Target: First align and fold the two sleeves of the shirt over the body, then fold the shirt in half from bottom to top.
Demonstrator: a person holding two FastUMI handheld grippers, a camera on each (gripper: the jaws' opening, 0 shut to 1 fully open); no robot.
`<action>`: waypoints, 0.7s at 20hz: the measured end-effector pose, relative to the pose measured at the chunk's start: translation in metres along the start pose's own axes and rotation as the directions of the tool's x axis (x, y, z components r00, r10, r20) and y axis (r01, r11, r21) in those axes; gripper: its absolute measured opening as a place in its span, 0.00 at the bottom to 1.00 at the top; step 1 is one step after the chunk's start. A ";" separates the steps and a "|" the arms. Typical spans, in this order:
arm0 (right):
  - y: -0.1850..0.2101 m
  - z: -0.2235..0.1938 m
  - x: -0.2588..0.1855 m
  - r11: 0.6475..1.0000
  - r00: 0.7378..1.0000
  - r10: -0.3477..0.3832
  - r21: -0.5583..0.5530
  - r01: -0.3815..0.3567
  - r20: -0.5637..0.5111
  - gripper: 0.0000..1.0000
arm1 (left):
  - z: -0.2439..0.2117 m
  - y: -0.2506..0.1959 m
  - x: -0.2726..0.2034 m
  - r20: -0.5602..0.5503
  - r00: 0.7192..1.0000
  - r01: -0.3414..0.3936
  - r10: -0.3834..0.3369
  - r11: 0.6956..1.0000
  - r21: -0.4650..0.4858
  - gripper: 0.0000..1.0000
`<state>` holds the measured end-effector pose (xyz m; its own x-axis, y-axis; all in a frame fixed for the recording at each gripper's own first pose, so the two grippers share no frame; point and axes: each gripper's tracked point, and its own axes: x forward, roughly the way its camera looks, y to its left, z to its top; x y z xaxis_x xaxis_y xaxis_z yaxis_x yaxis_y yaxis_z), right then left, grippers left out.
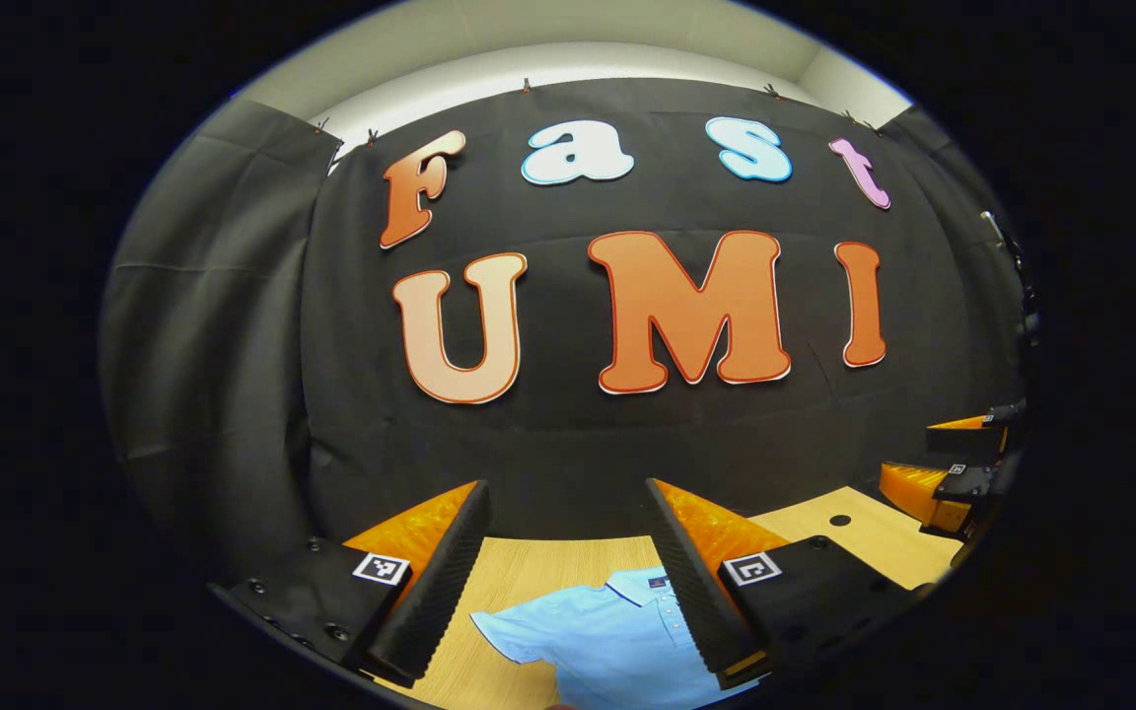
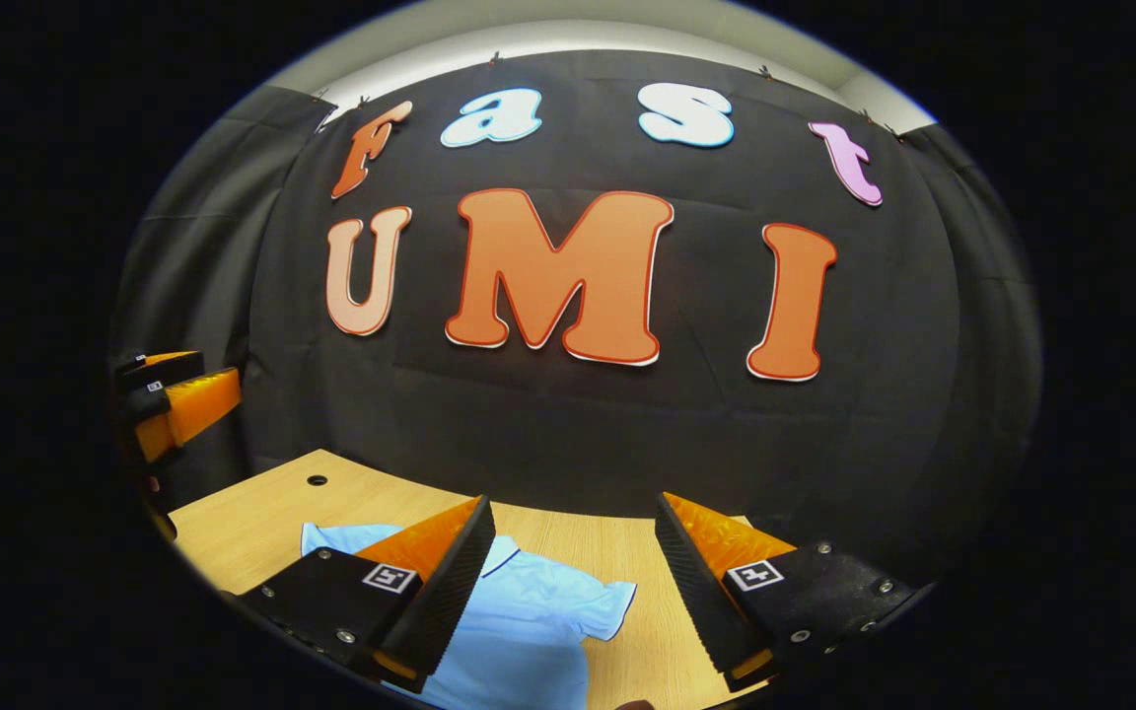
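A light blue polo shirt [image 1: 603,641] lies flat on the wooden table [image 1: 529,572], collar toward the wall. In the left gripper view one short sleeve [image 1: 509,631] spreads out to the left. My left gripper [image 1: 568,592] hangs open above the shirt, holding nothing. In the right gripper view the shirt [image 2: 529,631] lies below with its other sleeve [image 2: 603,602] spread between the fingers. My right gripper [image 2: 573,592] is open above it, not touching. The right gripper [image 1: 962,463] also shows at the far right of the left gripper view, and the left gripper [image 2: 174,399] at the far left of the right gripper view.
The wooden table [image 2: 262,523] runs up to the black cloth wall. It has a small round hole [image 2: 317,480] near its far edge, seen as the hole [image 1: 839,520] in the left gripper view. Black curtains close off both sides.
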<state>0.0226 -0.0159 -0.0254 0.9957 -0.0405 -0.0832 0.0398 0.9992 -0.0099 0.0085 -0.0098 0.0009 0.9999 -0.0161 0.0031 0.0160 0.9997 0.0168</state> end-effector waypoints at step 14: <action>-0.038 -0.074 0.062 0.998 0.957 -0.066 -0.030 0.060 -0.282 0.98 | -0.033 0.015 0.014 -0.089 0.995 -0.050 0.048 0.999 -0.018 1.00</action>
<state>0.0766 -0.0573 -0.1038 0.9269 -0.1065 -0.3598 0.0969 0.9943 -0.0447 0.0225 0.0061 -0.0313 0.9958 0.0336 -0.0847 -0.0338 0.9994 -0.0012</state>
